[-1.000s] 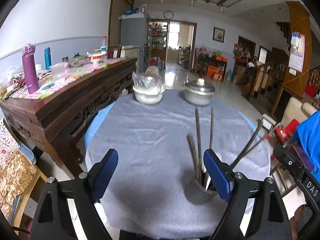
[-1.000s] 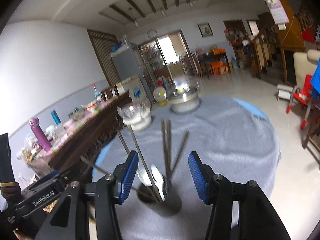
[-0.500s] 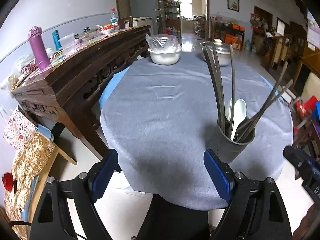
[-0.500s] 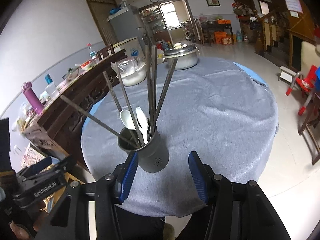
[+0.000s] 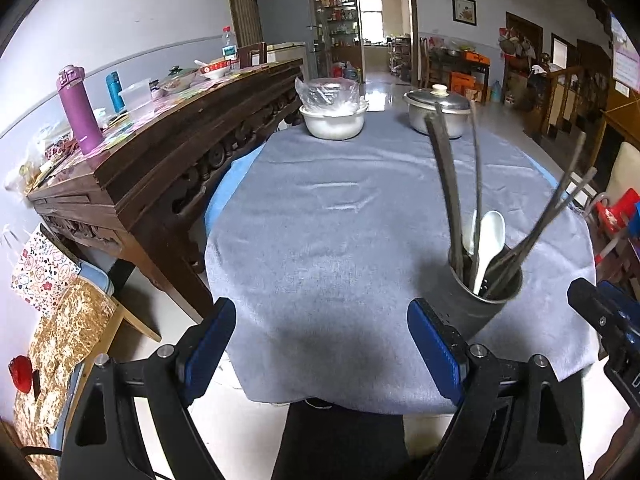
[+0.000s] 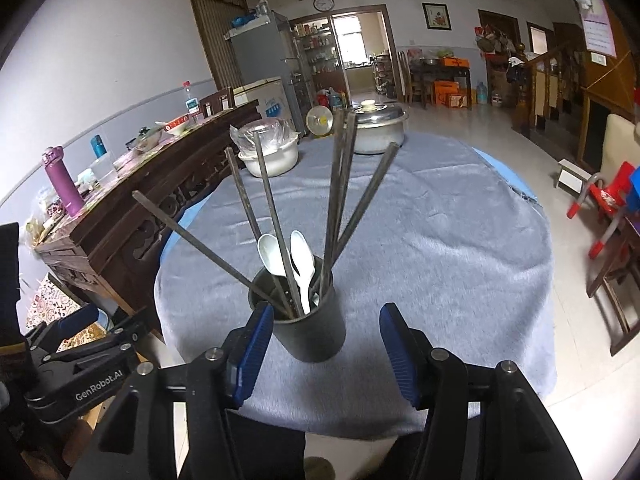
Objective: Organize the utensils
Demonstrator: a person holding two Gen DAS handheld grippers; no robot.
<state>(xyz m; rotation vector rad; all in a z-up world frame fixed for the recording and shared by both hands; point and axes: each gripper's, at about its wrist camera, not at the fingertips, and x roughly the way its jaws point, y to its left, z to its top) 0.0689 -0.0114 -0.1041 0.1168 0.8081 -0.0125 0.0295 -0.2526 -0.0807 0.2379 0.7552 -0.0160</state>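
Grey cloth (image 6: 440, 248) edge bears the holder (image 6: 304, 320); both hand-held grippers (image 5: 320, 344) (image 6: 324, 344) gape, holding nothing.

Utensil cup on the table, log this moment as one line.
utensil cup: upright on gray cloth, holds chopsticks and two white spoons | left claw: open, empty | right claw: open, empty

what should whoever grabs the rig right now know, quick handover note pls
Left hand-held gripper: open, empty, over the near table edge.
Right hand-held gripper: open, empty, facing the utensil holder, not touching it.
Holder stands upright on the grey cloth, holding the chopsticks and two white spoons.
No loose utensils visible on the cloth, so sorting looks done.
Left: check outside the views, then withdraw.
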